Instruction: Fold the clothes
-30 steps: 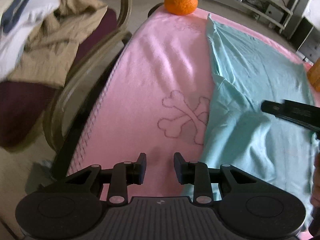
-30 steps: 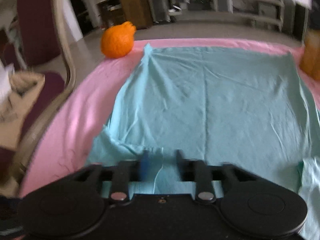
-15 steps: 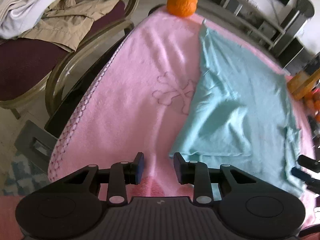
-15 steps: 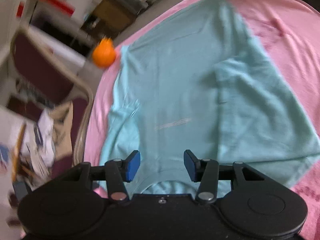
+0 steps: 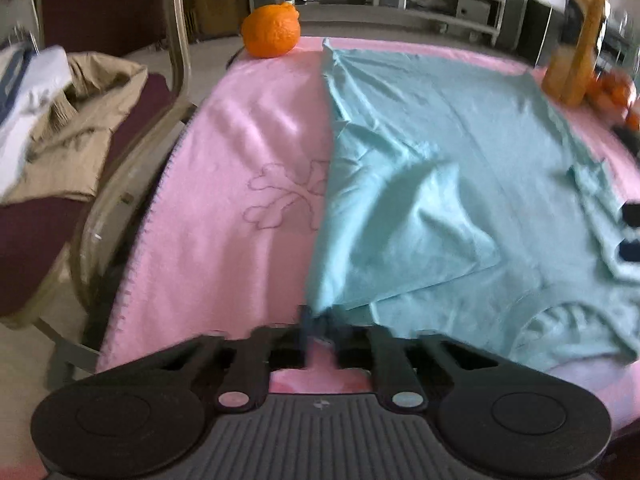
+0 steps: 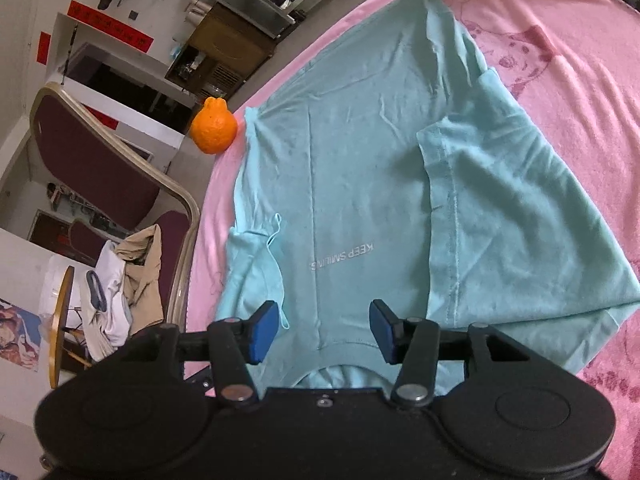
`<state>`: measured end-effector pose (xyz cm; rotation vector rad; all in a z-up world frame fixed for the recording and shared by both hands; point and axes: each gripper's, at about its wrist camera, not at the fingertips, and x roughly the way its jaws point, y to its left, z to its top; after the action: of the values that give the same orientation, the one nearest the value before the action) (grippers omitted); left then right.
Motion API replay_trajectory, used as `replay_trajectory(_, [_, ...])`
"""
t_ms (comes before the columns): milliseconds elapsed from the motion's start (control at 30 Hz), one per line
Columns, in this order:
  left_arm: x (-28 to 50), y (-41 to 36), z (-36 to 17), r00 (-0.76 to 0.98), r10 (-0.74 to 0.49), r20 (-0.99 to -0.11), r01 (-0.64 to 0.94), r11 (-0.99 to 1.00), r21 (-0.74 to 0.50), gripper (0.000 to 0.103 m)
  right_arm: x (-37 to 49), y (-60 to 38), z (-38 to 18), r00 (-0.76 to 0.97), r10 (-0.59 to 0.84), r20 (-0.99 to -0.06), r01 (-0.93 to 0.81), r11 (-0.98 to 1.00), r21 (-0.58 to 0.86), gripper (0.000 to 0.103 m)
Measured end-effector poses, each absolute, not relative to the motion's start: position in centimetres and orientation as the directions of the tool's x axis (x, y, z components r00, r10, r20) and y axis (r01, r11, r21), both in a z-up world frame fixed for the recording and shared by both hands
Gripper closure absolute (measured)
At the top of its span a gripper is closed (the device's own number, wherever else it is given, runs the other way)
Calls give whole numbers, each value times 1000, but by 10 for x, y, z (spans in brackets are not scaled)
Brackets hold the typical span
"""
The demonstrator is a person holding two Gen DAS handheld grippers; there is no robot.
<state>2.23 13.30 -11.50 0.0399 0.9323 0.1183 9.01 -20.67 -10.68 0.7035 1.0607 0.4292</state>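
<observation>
Pink blanket over bench, teal T-shirt spread flat; left gripper fingers clamped on shirt edge; right gripper fingers apart, opening above collar, nothing gripped.

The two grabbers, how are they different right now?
The left gripper has its jaws pinched shut on the edge of the light blue T-shirt. The right gripper has its jaws apart and opening, holding nothing, with the shirt's collar lying below the gap. Both are black and point down at the same shirt on the pink blanket.

1 tee, 1 blanket, 1 chair
</observation>
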Motion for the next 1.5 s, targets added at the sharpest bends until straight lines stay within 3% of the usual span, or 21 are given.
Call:
replay_trajectory(167, [19, 126, -120, 563, 211, -799, -70, 975, 209, 96, 91, -207, -111, 427, 613, -665, 22, 728, 685, 53])
replay_trajectory(300, [12, 131, -110, 580, 189, -793, -85, 982, 171, 78, 91, -211, -110, 436, 564, -701, 27, 770, 637, 52])
replay_trajectory(400, [13, 136, -92, 661, 105, -743, -93, 994, 58, 80, 87, -224, -102, 504, 521, -689, 37, 784, 620, 52])
replay_trajectory(467, [27, 133, -85, 693, 78, -716, -84, 996, 27, 84, 85, -234, -97, 557, 467, -687, 52, 806, 590, 57])
replay_trajectory(500, [42, 129, -89, 684, 84, -725, -87, 996, 34, 84, 85, -239, -96, 586, 419, -693, 68, 827, 558, 73])
replay_trajectory(533, [57, 127, -93, 671, 90, -736, -92, 995, 38, 84, 87, -242, -96, 602, 370, -707, 84, 852, 517, 82])
replay_trajectory(667, [93, 136, -118, 587, 37, -809, -148, 987, -62, 87, 96, -245, -105, 612, 226, -758, 122, 920, 373, 82])
replay_trajectory(700, [91, 135, -121, 586, 42, -809, -156, 986, -61, 83, 98, -245, -109, 601, 205, -772, 125, 931, 344, 82])
replay_trajectory(733, [88, 133, -121, 577, 63, -814, -152, 988, -31, 77, 99, -245, -113, 590, 184, -786, 126, 941, 315, 82])
replay_trajectory(867, [68, 135, -117, 552, 171, -816, -171, 981, 89, 77, 90, -249, -119, 529, 126, -839, 129, 966, 226, 84])
replay_trajectory(933, [59, 136, -110, 580, 206, -788, -181, 976, 122, 86, 83, -254, -115, 513, 95, -853, 155, 967, 201, 83])
replay_trajectory(1000, [57, 132, -100, 638, 150, -755, -143, 987, 75, 89, 78, -258, -109, 526, 86, -846, 182, 960, 211, 82])
replay_trajectory(1100, [71, 111, -99, 671, 11, -741, -20, 1000, -3, 87, 79, -263, -104, 580, 179, -795, 170, 927, 333, 82])
replay_trajectory(1200, [86, 91, -114, 615, -71, -785, 76, 997, -31, 84, 89, -256, -108, 569, 276, -775, 144, 894, 425, 82])
replay_trajectory(1267, [91, 85, -122, 593, -113, -797, 113, 992, -56, 90, 95, -251, -113, 555, 288, -780, 141, 892, 429, 82])
replay_trajectory(1367, [80, 88, -112, 595, -253, -763, 199, 966, -165, 86, 97, -250, -114, 550, 289, -784, 139, 893, 427, 82])
replay_trajectory(1400, [77, 91, -109, 611, -263, -746, 197, 964, -178, 81, 96, -252, -113, 556, 289, -779, 143, 890, 432, 81])
replay_trajectory(1500, [81, 107, -103, 672, -182, -718, 88, 982, -167, 82, 95, -258, -112, 574, 287, -767, 159, 880, 448, 79])
